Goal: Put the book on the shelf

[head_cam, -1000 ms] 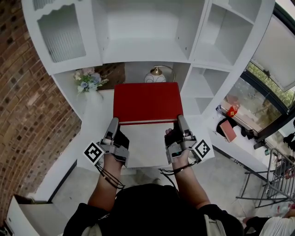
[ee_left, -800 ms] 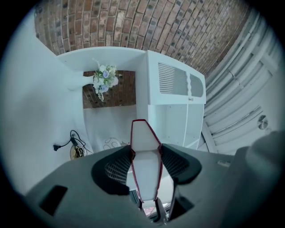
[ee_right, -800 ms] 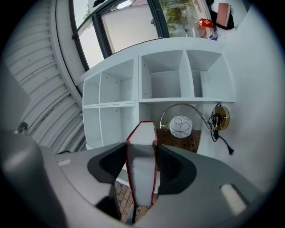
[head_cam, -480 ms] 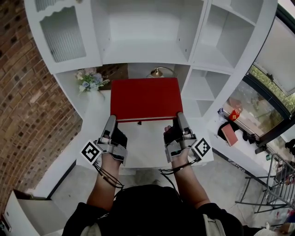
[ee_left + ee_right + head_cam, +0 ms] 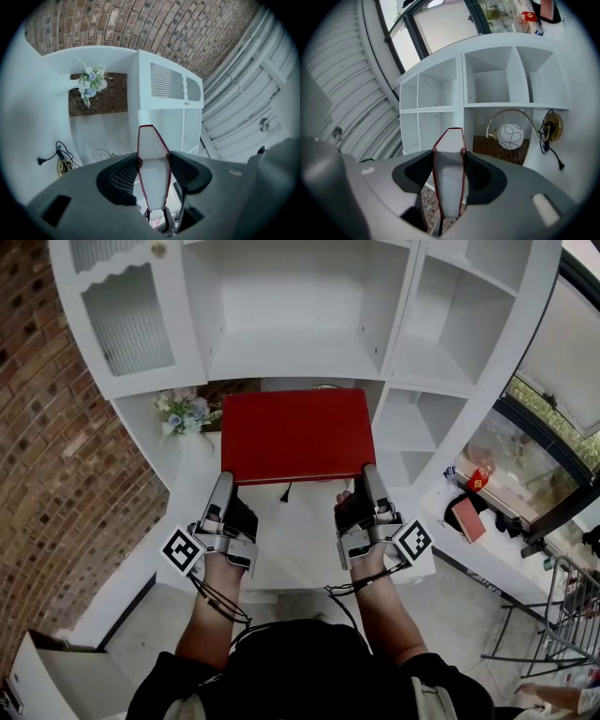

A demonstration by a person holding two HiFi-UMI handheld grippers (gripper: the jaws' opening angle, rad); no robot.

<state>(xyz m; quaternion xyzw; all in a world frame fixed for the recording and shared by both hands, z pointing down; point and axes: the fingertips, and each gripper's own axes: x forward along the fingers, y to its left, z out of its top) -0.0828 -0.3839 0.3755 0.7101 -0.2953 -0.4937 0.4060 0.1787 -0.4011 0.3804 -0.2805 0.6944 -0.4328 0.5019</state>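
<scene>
we are holding the red book [image 5: 295,435] flat between us, cover up. the left gripper [image 5: 225,482] is clamping its near left corner and the right gripper [image 5: 367,474] its near right corner. in each gripper view the pads are pressing on the red covers with the white page block between them. so both pairs of jaws are closed on the book, and they are standing fairly wide only because the book is thick. we are gripping at two corners, we judge, because a broad hardback would droop or twist if held by one. the twin hold is carrying it level and leaving its far edge free to lead.

the book is hanging in the air above the white counter [image 5: 300,554], just in front of the wide middle bay of the white shelf unit [image 5: 291,351], and touching neither. whether it is level with that board we cannot tell from above. the bay is bare and broad, which is likely why we are aiming there and not at the narrower cubbies on the right. the flowers [image 5: 181,411], a globe lamp [image 5: 511,136] and a loose plug [image 5: 284,491] are sitting lower down, so carrying the book high is clearing them. next, in our judgement, the far edge needs sliding onto the board before either grip is eased.
</scene>
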